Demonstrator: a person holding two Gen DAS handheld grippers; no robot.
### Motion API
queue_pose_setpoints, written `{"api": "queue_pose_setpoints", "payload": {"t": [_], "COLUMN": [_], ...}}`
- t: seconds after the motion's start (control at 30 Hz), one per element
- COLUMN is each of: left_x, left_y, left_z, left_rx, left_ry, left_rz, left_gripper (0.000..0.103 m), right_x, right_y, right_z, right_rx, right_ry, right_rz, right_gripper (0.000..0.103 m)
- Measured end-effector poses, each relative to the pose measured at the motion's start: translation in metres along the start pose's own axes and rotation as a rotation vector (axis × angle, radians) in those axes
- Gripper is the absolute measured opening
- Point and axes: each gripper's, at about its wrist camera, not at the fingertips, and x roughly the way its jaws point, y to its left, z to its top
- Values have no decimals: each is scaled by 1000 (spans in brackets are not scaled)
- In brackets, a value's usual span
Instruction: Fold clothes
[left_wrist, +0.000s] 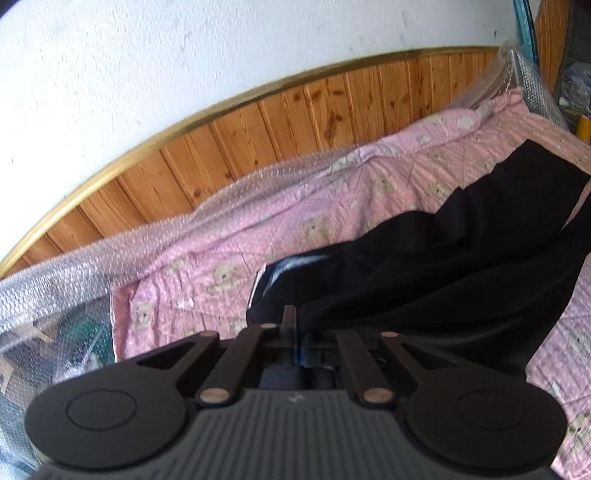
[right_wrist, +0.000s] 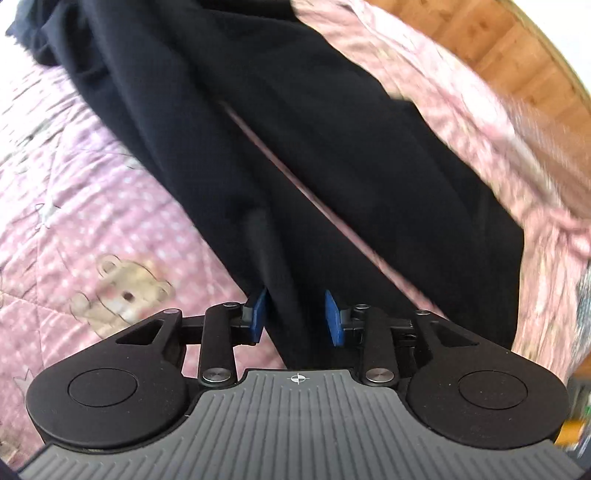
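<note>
A white plastered wall (left_wrist: 184, 55) fills the upper part of the left wrist view, with knotty wood panelling (left_wrist: 295, 118) under a brass-coloured trim below it. Against the panelling lies a bed covered by a pink quilt (left_wrist: 332, 221) printed with teddy bears and white dots; a sheet of bubble wrap (left_wrist: 129, 251) is bunched along the quilt's far edge and hangs over its end.

On the quilt lie black trousers (right_wrist: 332, 147), spread lengthwise, the two legs side by side with a thin strip of pink showing between them. In the left wrist view the same dark cloth runs from the upper right down to the gripper, its end lifted off the quilt with a pale lining showing.

The left gripper (left_wrist: 293, 332) is clenched on an edge of the trousers, the cloth bunched right at its closed fingers. The right gripper (right_wrist: 295, 317) points steeply down over one trouser leg; its blue pads (right_wrist: 258, 314) stand either side of a raised fold of the cloth, with gaps still visible, so it is not yet pinching. The edges of the right wrist view are blurred
</note>
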Motion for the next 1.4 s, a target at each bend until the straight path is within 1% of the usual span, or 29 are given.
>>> {"api": "queue_pose_setpoints", "payload": {"t": [0.03, 0.1, 0.13, 0.23, 0.3, 0.33, 0.4, 0.43, 0.47, 0.53, 0.57, 0.6, 0.63, 0.67, 0.7, 0.73, 0.77, 0.83, 0.9, 0.93, 1.0, 1.03, 1.13, 1.17, 1.2, 1.23, 1.3, 1.37, 1.4], "left_x": [6, 17, 21, 16, -5, -21, -53, -70, -81, -94, -94, -88, -82, -75, -68, -60, -53, -42, -36, -34, -31, -30, -25, -23, -21, -19, -14, -9, -6], "left_y": [0, 1, 3, 17, 28, 33, 43, 45, 45, 40, 38, 38, 37, 36, 37, 40, 44, 57, 71, 77, 89, 93, 101, 102, 103, 104, 103, 103, 102], "left_z": [-1, 7, 17, 61, 88, 96, 109, 108, 102, 80, 69, 58, 48, 37, 28, 23, 20, 21, 27, 34, 46, 53, 66, 67, 69, 70, 69, 67, 65], "left_rx": [8, 21, 30, 54, 70, 78, 94, 108, 126, 164, 171, 164, 156, 148, 135, 115, 95, 48, 1, -21, -53, -63, -67, -70, -73, -76, -85, -96, -101], "left_ry": [12, 16, 7, -67, -133, -168, -231, -245, -241, -212, -192, -164, -136, -108, -82, -63, -50, -35, -34, -38, -45, -48, -50, -47, -45, -41, -33, -23, -15], "left_rz": [16, 46, 64, 114, 146, 157, 177, 174, 164, 147, 143, 145, 146, 148, 151, 159, 168, 182, 195, 201, 211, 216, 232, 234, 237, 239, 241, 242, 241], "left_gripper": [2, 2, 2, 2, 2, 2, 2, 1, 2, 2, 2, 2, 2, 2, 2, 2, 2, 2, 2, 2, 2, 2, 2, 2, 2, 2, 2, 2, 2], "right_x": [-4, -16, -24, -62, -97, -114, -152, -169, -177, -170, -166, -158, -141, -122, -101, -81, -61, -25, 5, 19, 43, 51, 63, 64, 64, 64, 60, 58, 57], "right_y": [-8, -32, -46, -93, -122, -132, -144, -147, -142, -126, -118, -107, -89, -69, -48, -24, 0, 49, 88, 103, 122, 123, 109, 101, 90, 80, 61, 49, 45], "right_z": [-1, 3, 7, 29, 45, 52, 55, 56, 56, 55, 55, 55, 56, 58, 62, 67, 71, 80, 90, 94, 98, 98, 94, 91, 88, 85, 78, 72, 71], "right_rx": [14, 42, 57, 82, 98, 108, 124, 135, 151, 181, 197, 206, 205, 196, 164, 115, 60, -77, -211, -279, -392, -411, -386, -371, -349, -326, -280, -269, -268], "right_ry": [0, -24, -41, -113, -166, -194, -239, -259, -274, -305, -320, -329, -325, -317, -297, -274, -251, -211, -211, -217, -219, -217, -197, -188, -171, -158, -149, -135, -118], "right_rz": [-17, -66, -95, -207, -287, -312, -335, -329, -290, -209, -168, -136, -122, -100, -76, -69, -71, -115, -207, -244, -337, -370, -410, -422, -434, -447, -469, -455, -430], "right_gripper": [0, 0, 0, 0, 0, 0, 0, 0, 0, 0, 2, 11, 34, 45, 55, 56, 56, 56, 60, 65, 67, 66, 63, 60, 48, 40, 39, 31, 11]}}
